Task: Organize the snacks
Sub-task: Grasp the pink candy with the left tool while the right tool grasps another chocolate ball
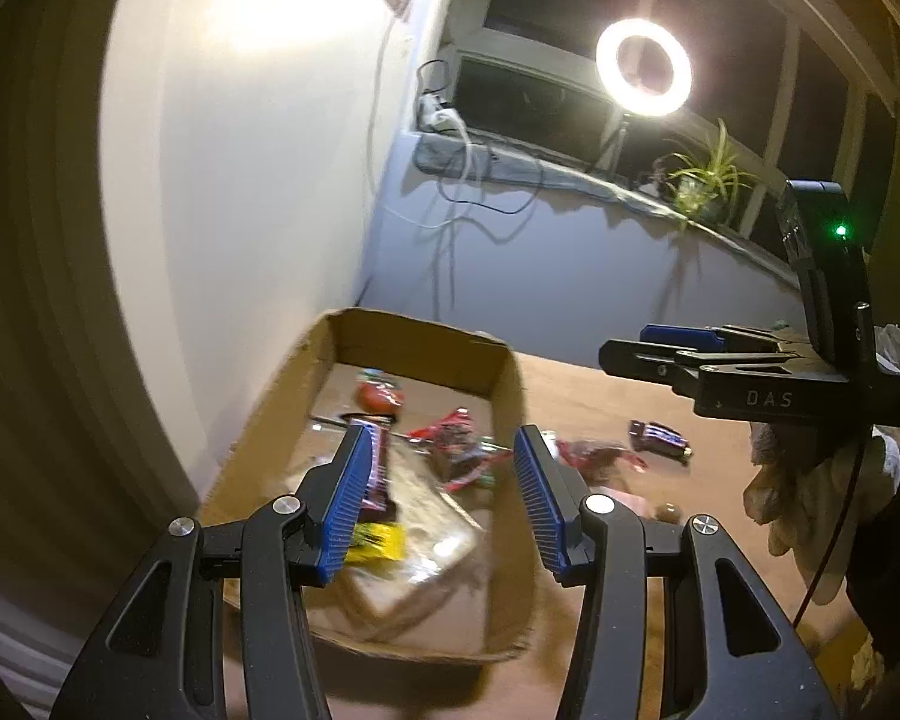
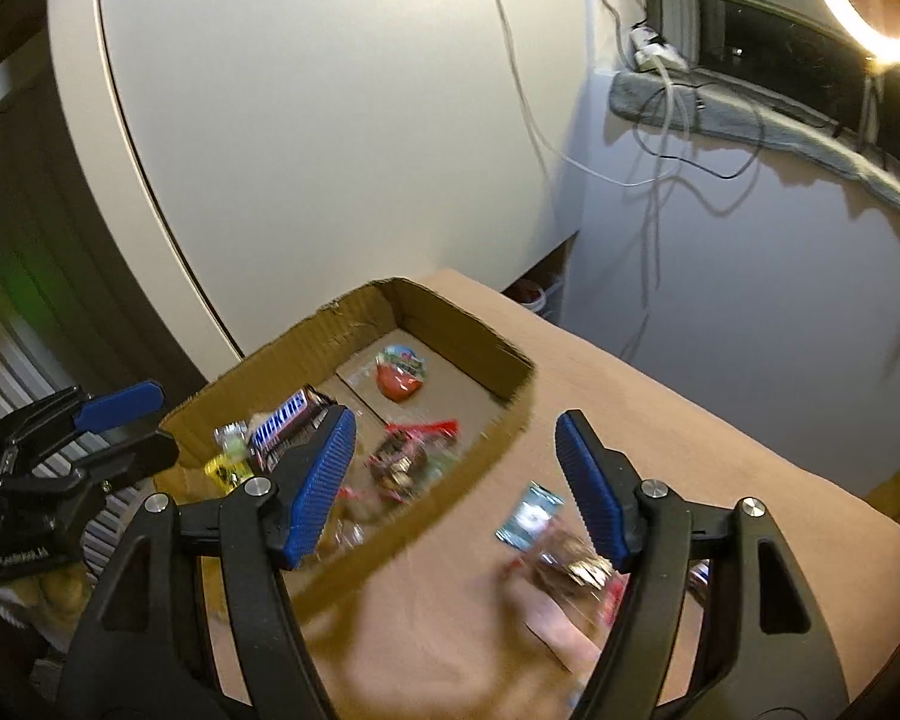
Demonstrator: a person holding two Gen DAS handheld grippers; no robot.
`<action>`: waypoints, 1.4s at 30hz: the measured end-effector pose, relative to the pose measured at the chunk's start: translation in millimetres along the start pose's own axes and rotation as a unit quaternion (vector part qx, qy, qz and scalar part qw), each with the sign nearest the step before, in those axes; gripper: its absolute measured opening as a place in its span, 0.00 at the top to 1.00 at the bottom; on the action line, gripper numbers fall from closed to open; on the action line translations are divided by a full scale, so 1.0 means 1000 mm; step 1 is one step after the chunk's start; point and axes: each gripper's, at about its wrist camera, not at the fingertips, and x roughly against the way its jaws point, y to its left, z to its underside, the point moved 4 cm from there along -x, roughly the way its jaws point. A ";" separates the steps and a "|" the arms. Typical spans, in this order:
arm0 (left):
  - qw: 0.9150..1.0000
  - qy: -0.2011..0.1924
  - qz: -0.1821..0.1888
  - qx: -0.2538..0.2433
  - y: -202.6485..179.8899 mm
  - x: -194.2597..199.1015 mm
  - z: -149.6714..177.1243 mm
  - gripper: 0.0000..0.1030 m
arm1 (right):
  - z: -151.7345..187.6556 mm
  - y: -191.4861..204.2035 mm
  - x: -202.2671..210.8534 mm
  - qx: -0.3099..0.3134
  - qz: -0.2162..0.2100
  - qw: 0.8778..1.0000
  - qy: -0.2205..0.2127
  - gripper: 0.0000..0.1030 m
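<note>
Both grippers, left and right, have fingers apart and empty. The box holds several snacks; a loose wrapper lies on the tabletop at its 4 o'clock. Light, crinkly, probably slippery: pinch mid-body.

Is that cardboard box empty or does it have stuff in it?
Partly filled: the cardboard box holds a Snickers bar, a red egg and other wrappers.

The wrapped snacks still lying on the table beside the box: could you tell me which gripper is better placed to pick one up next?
Probably the right gripper: its open jaws hang over a loose snack, while the left gripper sits over the cardboard box.
</note>
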 end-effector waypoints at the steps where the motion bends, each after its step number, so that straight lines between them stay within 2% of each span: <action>1: 1.000 0.001 0.005 -0.003 -0.005 0.001 0.002 0.53 | 0.005 -0.005 0.006 -0.003 0.004 1.000 -0.001 0.30; 9: 0.998 0.020 0.049 -0.038 -0.057 -0.008 0.016 0.53 | 0.051 -0.047 0.051 -0.016 0.043 0.999 0.004 0.30; 16: 0.995 0.051 0.074 -0.052 -0.096 -0.032 0.034 0.53 | 0.097 -0.089 0.062 -0.041 0.057 0.997 0.034 0.30; 23: 0.991 0.089 0.085 -0.058 -0.118 -0.061 0.052 0.60 | 0.125 -0.107 0.045 -0.057 0.034 0.996 0.065 0.31; 25: 0.990 0.099 0.088 -0.058 -0.121 -0.069 0.056 0.63 | 0.130 -0.104 0.036 -0.053 0.026 0.995 0.075 0.38; 27: 0.988 0.110 0.091 -0.058 -0.126 -0.077 0.060 0.65 | 0.137 -0.100 0.027 -0.044 0.018 0.995 0.085 0.41; 35: 0.985 0.136 0.091 -0.047 -0.128 -0.104 0.064 0.65 | 0.149 -0.095 0.005 -0.037 0.003 0.994 0.104 0.45; 39: 0.984 0.147 0.088 -0.050 -0.128 -0.120 0.064 0.65 | 0.152 -0.095 -0.004 -0.032 0.001 0.993 0.110 0.52; 42: 0.982 0.157 0.086 -0.057 -0.131 -0.131 0.067 0.65 | 0.153 -0.093 -0.009 -0.027 -0.004 0.993 0.114 0.53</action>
